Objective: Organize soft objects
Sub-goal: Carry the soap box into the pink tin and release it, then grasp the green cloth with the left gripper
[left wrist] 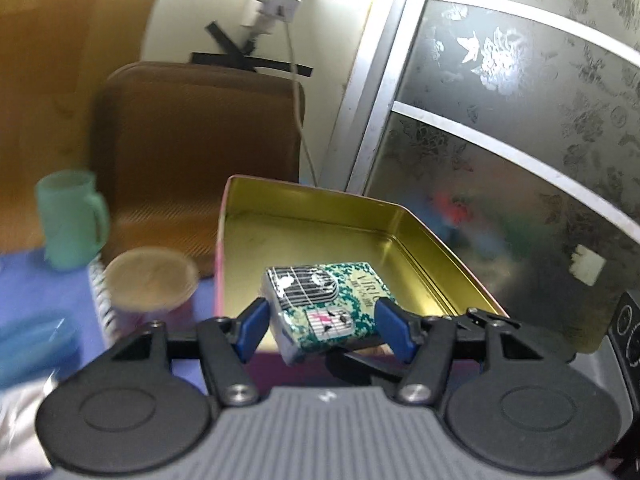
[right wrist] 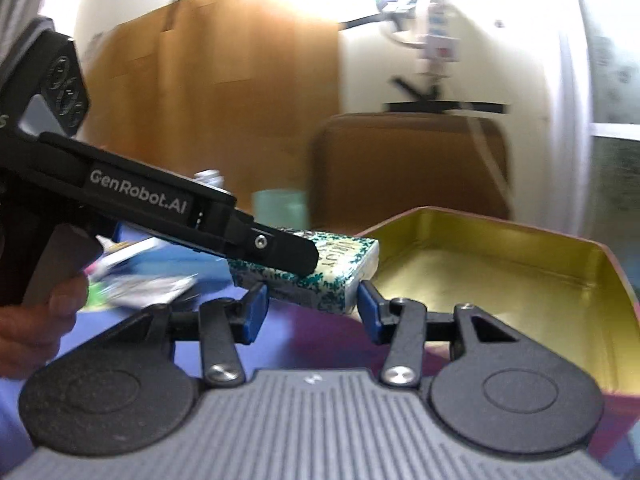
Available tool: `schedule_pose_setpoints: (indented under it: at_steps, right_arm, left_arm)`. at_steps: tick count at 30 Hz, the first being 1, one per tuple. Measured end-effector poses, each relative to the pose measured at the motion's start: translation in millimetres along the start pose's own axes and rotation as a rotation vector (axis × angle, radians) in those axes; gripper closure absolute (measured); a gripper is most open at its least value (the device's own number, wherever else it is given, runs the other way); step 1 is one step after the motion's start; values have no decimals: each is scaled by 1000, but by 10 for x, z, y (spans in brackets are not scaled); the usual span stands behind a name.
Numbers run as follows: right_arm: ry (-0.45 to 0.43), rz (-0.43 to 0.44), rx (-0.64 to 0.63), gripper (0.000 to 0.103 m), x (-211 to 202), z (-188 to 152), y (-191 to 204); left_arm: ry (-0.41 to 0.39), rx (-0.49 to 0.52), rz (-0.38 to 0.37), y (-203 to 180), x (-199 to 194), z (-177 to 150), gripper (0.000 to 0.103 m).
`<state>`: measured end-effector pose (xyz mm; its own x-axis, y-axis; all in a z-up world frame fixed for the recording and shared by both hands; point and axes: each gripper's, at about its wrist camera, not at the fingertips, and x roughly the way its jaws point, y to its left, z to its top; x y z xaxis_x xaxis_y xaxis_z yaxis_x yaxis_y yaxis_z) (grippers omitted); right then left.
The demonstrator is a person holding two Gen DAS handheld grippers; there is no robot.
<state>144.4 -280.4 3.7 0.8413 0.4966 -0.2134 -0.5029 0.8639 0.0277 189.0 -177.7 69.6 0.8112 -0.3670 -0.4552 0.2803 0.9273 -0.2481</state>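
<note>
Tissues (left wrist: 324, 304) are clamped in the left tongs (left wrist: 320, 328) just over the gold tin (left wrist: 420, 232), probably for dropping in; the right tongs (right wrist: 310, 312) are held half apart, gripping nothing.

"GenRobot.AI" stands on the left tongs (right wrist: 280, 276); the packet (left wrist: 324, 308) shows "VIRI", rest unreadable.

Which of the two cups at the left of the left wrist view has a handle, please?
The green cup, standing farther back, has a handle on its right side. The nearer cup, with the wide tan top, shows no handle.
</note>
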Motion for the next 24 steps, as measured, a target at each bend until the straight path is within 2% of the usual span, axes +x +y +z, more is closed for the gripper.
schedule_pose_setpoints:
  at_steps: [2, 5, 7, 11, 14, 17, 20, 24]
  right_arm:
    - [15, -53, 16, 51, 129, 2, -113]
    - [49, -139, 60, 50, 265, -47, -236]
    - [37, -125, 109, 50, 223, -95, -283]
    - [-15, -121, 113, 50, 81, -157, -193]
    - [-44, -58, 119, 50, 32, -167, -52]
    - [-40, 0, 63, 49, 67, -170, 184]
    - [0, 91, 18, 50, 161, -150, 437]
    - [62, 183, -23, 50, 335, -153, 750]
  left_arm:
    - [11, 15, 34, -62, 174, 29, 32]
    - [36, -1, 62, -59, 268, -22, 32]
    - [25, -24, 41, -3, 152, -104, 32]
    - [-28, -53, 33, 185, -266, -316, 29]
    - [-44, -97, 61, 431, -622, -578, 29]
    - [-30, -141, 145, 702, -915, -849, 29]
    - [-14, -193, 212, 944, -1172, -1082, 29]
    - [-34, -210, 292, 1108, -1542, -1337, 29]
